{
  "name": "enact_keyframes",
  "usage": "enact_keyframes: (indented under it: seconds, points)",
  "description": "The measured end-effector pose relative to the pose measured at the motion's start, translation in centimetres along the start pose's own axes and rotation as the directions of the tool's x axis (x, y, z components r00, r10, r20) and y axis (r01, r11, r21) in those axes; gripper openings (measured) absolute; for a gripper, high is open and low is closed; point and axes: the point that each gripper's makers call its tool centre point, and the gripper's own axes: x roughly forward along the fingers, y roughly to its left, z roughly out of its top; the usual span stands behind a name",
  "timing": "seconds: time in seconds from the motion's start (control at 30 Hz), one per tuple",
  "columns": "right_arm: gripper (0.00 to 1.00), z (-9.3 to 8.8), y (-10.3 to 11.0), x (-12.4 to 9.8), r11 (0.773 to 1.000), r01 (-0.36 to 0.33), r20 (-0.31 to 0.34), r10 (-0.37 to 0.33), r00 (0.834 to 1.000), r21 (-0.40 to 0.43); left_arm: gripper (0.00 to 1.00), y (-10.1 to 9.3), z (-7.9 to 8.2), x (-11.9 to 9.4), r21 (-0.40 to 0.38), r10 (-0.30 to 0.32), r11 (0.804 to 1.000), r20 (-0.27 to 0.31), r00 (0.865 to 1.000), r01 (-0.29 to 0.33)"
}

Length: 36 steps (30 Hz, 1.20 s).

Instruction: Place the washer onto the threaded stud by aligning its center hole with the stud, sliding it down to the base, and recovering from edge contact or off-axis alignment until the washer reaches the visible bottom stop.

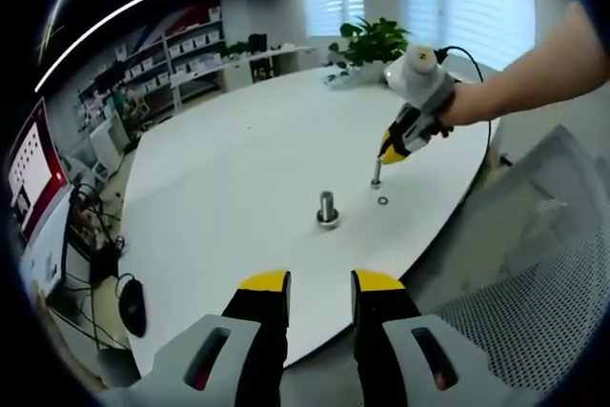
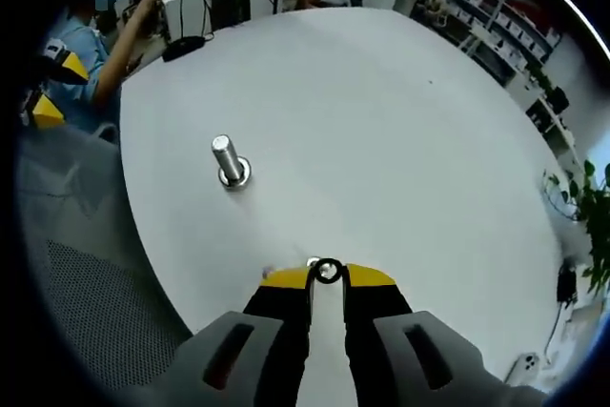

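A thick metal stud [image 1: 328,209] [image 2: 227,161] stands upright on the round white table [image 1: 238,150] [image 2: 381,111], with a wider ring at its base. To its right stands a thin small stud [image 1: 376,173], and a loose washer [image 1: 382,201] lies flat beside it. My right gripper [image 1: 393,152] [image 2: 327,278], held by a hand, hovers just over the thin stud, shut on a small washer [image 2: 327,271] pinched between its yellow tips. My left gripper [image 1: 320,285] is open and empty at the table's near edge, well short of the thick stud.
A mesh chair back [image 1: 534,264] [image 2: 95,274] stands at the table's edge. A potted plant [image 1: 372,43] sits at the far side of the table. A person in blue [image 2: 86,54] is by a desk. A monitor [image 1: 33,173] and a mouse [image 1: 132,304] lie beyond the table.
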Motion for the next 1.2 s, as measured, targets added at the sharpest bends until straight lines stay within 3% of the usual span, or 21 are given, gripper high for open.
enact_keyframes:
  seconds: [0.57, 1.2]
  points:
    - [0.14, -0.1, 0.2, 1.8, 0.998, -0.035, -0.059, 0.033, 0.998, -0.047, 0.23, 0.3, -0.1, 0.0, -0.010, 0.014, 1.000, -0.004, 1.000, -0.014]
    - [0.15, -2.6, 0.3, 4.6, 0.997, -0.067, -0.132, 0.073, 0.989, 0.044, 0.23, 0.5, -0.6, 0.1, -0.015, 0.020, 1.000, -0.025, 0.999, -0.020]
